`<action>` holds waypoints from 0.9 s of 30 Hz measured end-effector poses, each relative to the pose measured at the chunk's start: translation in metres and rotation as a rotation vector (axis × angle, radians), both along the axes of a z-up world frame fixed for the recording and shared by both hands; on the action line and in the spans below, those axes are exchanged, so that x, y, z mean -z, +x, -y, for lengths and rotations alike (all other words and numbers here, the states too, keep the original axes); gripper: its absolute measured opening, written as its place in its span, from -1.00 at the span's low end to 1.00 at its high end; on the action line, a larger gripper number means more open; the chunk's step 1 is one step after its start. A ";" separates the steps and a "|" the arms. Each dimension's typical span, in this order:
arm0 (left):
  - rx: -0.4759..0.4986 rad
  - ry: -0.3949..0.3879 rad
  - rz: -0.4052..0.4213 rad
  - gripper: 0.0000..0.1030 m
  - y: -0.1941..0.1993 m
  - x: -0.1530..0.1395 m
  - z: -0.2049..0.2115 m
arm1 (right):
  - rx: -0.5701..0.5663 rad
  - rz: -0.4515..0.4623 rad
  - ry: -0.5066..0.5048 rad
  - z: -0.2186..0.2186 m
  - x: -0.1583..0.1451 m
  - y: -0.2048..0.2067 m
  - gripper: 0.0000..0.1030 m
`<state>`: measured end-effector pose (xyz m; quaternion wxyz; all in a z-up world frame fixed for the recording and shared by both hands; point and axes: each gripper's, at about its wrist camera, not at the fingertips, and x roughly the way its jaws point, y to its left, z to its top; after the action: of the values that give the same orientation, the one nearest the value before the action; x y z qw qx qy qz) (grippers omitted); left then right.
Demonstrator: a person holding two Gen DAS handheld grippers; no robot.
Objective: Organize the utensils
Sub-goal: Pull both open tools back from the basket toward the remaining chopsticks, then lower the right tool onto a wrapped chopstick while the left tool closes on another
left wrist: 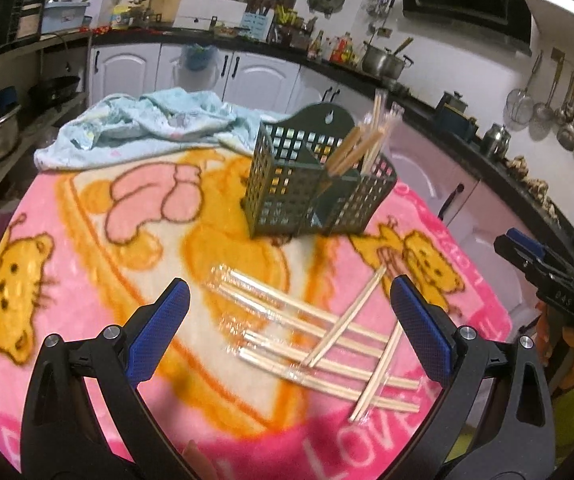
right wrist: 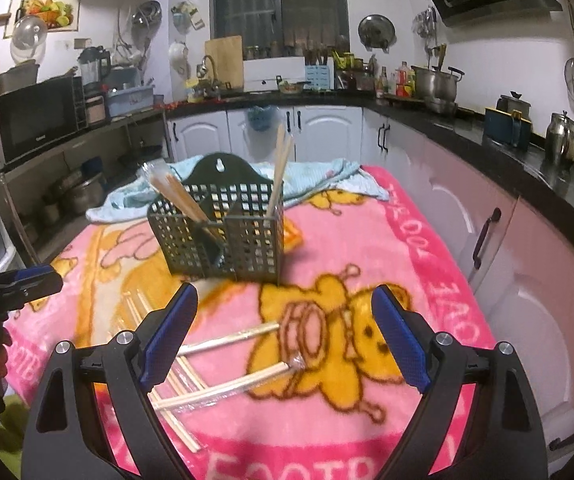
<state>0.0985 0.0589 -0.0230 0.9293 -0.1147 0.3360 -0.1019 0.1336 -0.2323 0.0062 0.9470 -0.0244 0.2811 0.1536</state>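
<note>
A: While some chopsticks (right wrist: 277, 172) already stand in the green caddy (right wrist: 223, 236), how many remain?

B: Several wrapped pairs (left wrist: 311, 332) lie on the blanket-covered surface (left wrist: 87, 216); both the left hand-held gripper (left wrist: 291, 320) and the right hand-held gripper (right wrist: 285, 340) hover open, empty.

Left wrist view: sits behind the left gripper (left wrist: 290, 320), tilted down over the pink blanket (left wrist: 87, 208), close to the wrapped chopsticks (left wrist: 307, 332) at 6 o'clock; the green basket (left wrist: 315, 184) at 12, the right gripper (left wrist: 543, 272) at 3.

Right wrist view: behind the right gripper (right wrist: 285, 336), same downward tilt, facing the window wall; the basket (right wrist: 223, 232) at 12, the chopsticks (right wrist: 223, 364) at 7, the left gripper (right wrist: 15, 284) at 9.

Shared: blanket, basket, chopsticks, blue cloth (left wrist: 139, 128), counters, each other's gripper.
</note>
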 end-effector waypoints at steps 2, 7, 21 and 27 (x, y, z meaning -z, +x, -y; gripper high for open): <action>0.003 0.006 -0.019 0.79 -0.001 0.007 0.002 | -0.001 -0.017 -0.006 -0.001 0.007 0.001 0.67; 0.007 0.007 -0.064 0.79 -0.002 0.022 0.002 | 0.004 -0.053 -0.022 -0.001 0.021 0.004 0.67; 0.013 -0.030 -0.146 0.79 -0.010 0.049 -0.009 | 0.004 -0.140 -0.050 -0.006 0.047 0.009 0.67; 0.032 -0.091 -0.185 0.54 -0.008 0.060 -0.010 | 0.007 -0.172 -0.052 -0.007 0.055 0.013 0.67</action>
<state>0.0907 0.0686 -0.0830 0.8864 -0.1601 0.4171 -0.1210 0.1467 -0.2257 -0.0487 0.9189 -0.0348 0.3655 0.1446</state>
